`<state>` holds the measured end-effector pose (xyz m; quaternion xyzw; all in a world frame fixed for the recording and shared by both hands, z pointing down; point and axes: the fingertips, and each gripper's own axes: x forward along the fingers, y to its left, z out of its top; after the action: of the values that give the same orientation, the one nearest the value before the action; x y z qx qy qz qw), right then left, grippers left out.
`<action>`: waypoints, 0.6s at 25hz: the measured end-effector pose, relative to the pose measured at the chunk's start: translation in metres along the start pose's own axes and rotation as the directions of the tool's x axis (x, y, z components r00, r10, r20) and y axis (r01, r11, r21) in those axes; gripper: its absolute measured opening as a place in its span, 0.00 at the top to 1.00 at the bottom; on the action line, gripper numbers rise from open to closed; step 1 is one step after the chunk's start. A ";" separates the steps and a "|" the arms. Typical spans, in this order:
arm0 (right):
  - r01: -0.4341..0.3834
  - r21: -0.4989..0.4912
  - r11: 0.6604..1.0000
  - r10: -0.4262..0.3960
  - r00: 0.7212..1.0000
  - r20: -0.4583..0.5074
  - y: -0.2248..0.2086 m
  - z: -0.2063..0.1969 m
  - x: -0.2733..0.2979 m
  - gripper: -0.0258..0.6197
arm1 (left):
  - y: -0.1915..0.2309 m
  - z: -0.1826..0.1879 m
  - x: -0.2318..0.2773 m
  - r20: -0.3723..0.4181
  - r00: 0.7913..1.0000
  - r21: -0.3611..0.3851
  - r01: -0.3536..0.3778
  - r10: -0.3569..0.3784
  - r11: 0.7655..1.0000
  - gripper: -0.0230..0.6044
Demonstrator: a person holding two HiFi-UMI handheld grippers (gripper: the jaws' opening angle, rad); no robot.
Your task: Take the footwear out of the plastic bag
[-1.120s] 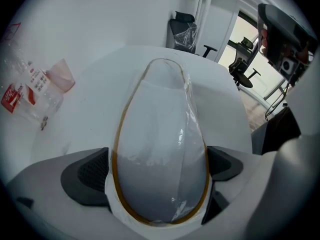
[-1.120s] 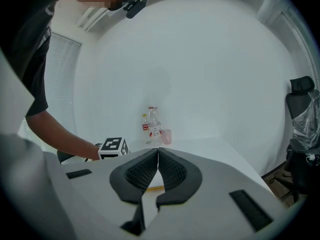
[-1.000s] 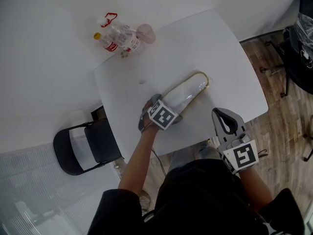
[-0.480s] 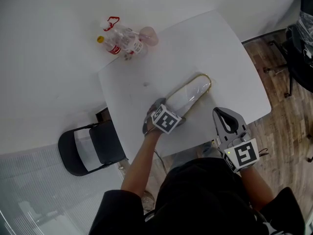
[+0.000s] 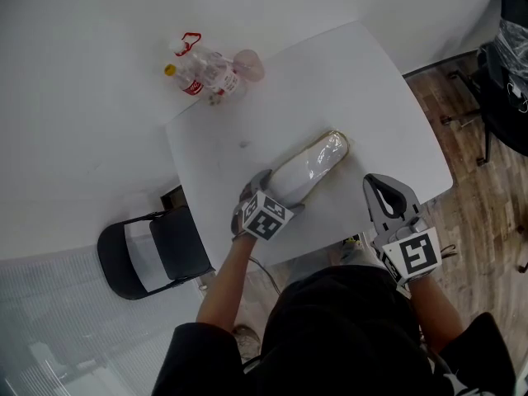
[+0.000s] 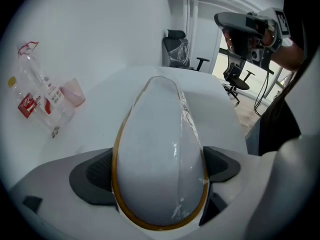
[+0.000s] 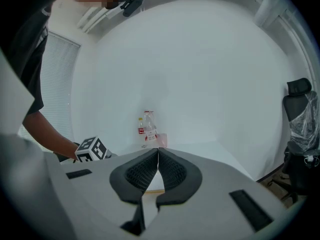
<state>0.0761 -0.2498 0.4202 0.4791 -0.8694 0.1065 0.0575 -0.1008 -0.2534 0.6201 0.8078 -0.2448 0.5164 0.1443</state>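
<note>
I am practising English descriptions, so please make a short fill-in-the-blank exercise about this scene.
1. The gripper clamping the bagged footwear is the person's ___ one.
2. The jaws of the right gripper are ___, with nothing between them.
3. The cup beside the bottles is ___.
Missing words: left; shut; pink.

The head view looks steeply down from above the person onto the whole table [image 5: 363, 89]. The left gripper view sits low, very near the bagged footwear [image 6: 155, 159], facing the far side. The right gripper view looks almost level from the near right edge. All three share the far-left bottles [image 5: 202, 73].
</note>
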 end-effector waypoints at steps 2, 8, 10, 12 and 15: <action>0.013 -0.005 1.000 -0.013 1.000 0.005 -0.005 0.002 -0.003 0.93 | 0.003 0.003 -0.009 0.039 0.999 -0.010 -0.006 0.007 1.000 0.06; 0.023 -0.051 0.998 -0.022 0.999 0.025 -0.013 0.011 -0.011 0.93 | 0.007 0.018 -0.039 0.181 0.982 0.000 -0.055 0.054 0.999 0.06; 0.016 -0.055 0.998 -0.014 0.999 0.034 -0.015 0.020 -0.012 0.93 | 0.006 0.024 -0.052 0.221 0.973 0.006 -0.069 0.066 0.998 0.06; 0.000 -0.062 0.998 0.003 0.999 0.041 -0.016 0.031 -0.013 0.93 | 0.005 0.031 -0.068 0.260 0.962 0.013 -0.086 0.080 0.996 0.06; -0.038 -0.110 0.993 0.043 0.998 0.044 -0.015 0.050 -0.018 0.93 | 0.004 0.040 -0.094 0.316 0.942 0.018 -0.124 0.112 0.992 0.06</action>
<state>0.0988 -0.2550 0.3705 0.4598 -0.8846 0.0492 0.0614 -0.1053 -0.2534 0.5185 0.8662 -0.3027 0.3935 0.0571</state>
